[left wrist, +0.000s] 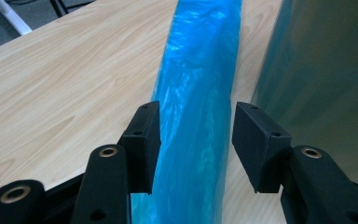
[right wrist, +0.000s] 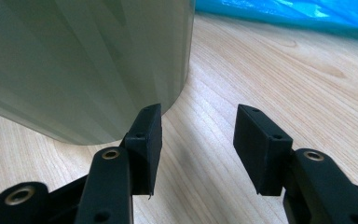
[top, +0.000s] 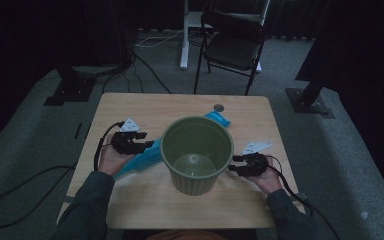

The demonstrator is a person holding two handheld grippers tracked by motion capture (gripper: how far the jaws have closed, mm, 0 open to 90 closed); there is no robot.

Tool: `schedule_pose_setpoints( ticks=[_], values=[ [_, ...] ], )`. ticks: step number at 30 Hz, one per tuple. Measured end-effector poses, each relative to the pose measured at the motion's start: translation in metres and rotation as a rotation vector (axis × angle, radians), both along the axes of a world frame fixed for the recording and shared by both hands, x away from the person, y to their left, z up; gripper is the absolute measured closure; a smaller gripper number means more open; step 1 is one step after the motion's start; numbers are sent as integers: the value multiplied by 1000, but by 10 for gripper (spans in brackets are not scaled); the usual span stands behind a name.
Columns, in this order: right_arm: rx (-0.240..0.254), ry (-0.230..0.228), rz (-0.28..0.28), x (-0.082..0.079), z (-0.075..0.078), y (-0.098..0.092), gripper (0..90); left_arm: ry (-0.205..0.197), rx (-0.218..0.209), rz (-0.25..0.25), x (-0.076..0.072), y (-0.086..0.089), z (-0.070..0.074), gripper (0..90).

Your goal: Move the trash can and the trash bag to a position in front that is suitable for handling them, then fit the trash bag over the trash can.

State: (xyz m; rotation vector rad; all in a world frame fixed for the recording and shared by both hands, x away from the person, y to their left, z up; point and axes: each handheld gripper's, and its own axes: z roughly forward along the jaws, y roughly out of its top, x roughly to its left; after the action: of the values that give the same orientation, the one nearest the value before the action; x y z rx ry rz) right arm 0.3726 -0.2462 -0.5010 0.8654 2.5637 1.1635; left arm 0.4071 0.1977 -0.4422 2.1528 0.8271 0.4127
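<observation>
A green bucket (top: 196, 152) is seen upright at the middle of the bench (top: 130, 107), with a blue plastic bag (left wrist: 196, 107) lying beside and behind it. The left tool (top: 142, 146) is held open, the bag between its jaws, unpinched. The right tool (right wrist: 198, 140) is held open beside the bucket's wall, gripping nothing.

blue bag (top: 141, 159): from here I see the green bucket (top: 196, 150) hiding its middle stretch, and one end pokes out near the counter's far edge.
small round thing (top: 219, 107): at the far edge, too small to tell.
bucket top: cut off in my right gripper view.
</observation>
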Motion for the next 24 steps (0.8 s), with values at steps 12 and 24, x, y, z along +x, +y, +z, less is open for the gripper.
schedule_pose_setpoints(
  ticks=[12,24],
  values=[
    [-23,-2,6,0,-2,1,511,77,-12,22,42,-25,-20,457],
    [-36,4,12,1,-4,0,505,145,40,36,72,-41,-43,444]
  ],
)
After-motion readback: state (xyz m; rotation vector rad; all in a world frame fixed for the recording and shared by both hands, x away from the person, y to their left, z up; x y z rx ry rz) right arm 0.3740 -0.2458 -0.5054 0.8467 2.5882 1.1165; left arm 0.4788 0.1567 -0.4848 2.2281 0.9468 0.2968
